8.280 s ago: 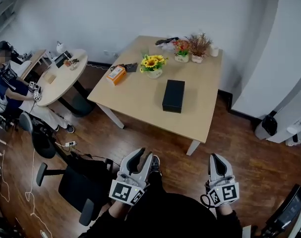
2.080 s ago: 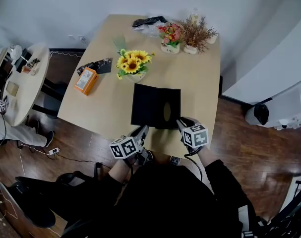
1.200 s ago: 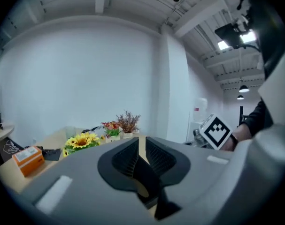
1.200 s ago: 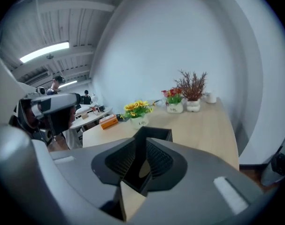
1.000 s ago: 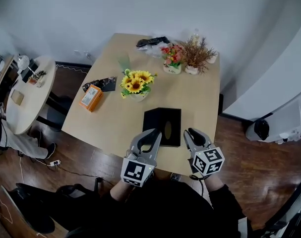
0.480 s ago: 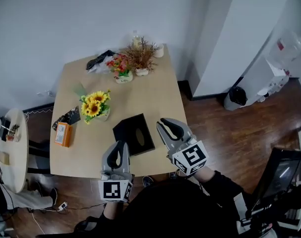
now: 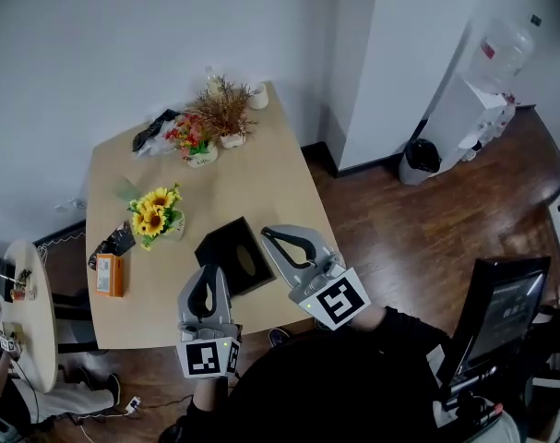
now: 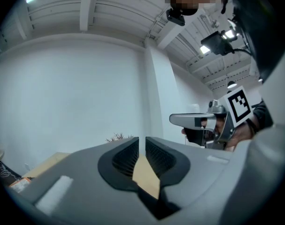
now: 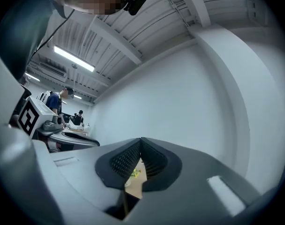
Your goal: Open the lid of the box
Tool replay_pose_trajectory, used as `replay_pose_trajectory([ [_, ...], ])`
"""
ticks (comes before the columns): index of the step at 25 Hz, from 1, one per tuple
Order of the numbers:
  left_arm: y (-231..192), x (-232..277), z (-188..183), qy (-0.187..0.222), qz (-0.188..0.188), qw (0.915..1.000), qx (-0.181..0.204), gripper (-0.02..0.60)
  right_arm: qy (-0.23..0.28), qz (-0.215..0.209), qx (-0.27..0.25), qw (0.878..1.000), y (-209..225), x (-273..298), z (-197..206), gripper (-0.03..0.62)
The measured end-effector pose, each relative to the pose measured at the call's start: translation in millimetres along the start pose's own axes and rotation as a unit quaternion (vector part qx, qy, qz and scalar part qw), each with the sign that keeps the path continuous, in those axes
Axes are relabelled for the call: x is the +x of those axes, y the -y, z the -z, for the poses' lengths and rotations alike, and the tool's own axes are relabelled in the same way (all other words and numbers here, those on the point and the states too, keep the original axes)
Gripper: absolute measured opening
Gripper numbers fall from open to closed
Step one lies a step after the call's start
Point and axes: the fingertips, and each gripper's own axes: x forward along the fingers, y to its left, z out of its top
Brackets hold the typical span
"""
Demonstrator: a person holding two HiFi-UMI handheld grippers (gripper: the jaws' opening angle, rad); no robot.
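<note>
The black box is lying flat on the pale wooden surface, close to its near edge and near the sunflowers. It is showing a broad, squarish dark top with a pale oval towards one side. The left gripper is holding its jaws almost pressed together, pinching nothing. The right gripper has just been closing its jaws; they are meeting empty.

No writing can be read anywhere — too small, blurred.

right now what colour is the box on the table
The box is black; the head view shows it best.
</note>
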Motion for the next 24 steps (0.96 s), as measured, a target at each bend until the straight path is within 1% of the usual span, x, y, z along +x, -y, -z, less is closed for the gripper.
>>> replay_pose_trajectory([
  [2,0.6,-2.6,-0.1,-0.003,-0.004,1.0000,0.000,0.026,0.000,-0.002,0.009,1.000,-1.2,0.2,0.2,0.000],
  [4,3.9,-4.6,-1.4,-0.007,-0.008,0.9999,0.000,0.025,0.003,-0.002,0.029,1.000,-0.5,-2.1,-2.3,0.000],
  [6,5.4,-1.6,-2.3,-0.009,-0.007,0.9999,-0.001,0.025,-0.005,0.001,0.048,0.999,2.5,-3.2,-1.8,0.000],
  [7,4.9,1.2,-2.4,-0.010,-0.006,0.9999,-0.003,0.025,-0.010,0.003,0.048,0.999,4.3,-2.9,-0.6,0.000],
  [10,2.7,4.7,-6.1,0.002,-0.003,1.0000,0.002,0.025,-0.025,-0.001,0.017,1.000,4.4,-3.1,4.0,0.000],
  [24,-4.7,-6.8,0.9,-0.002,-0.019,0.9997,-0.016,0.025,-0.038,-0.020,0.012,0.999,-10.2,1.3,11.3,0.000],
])
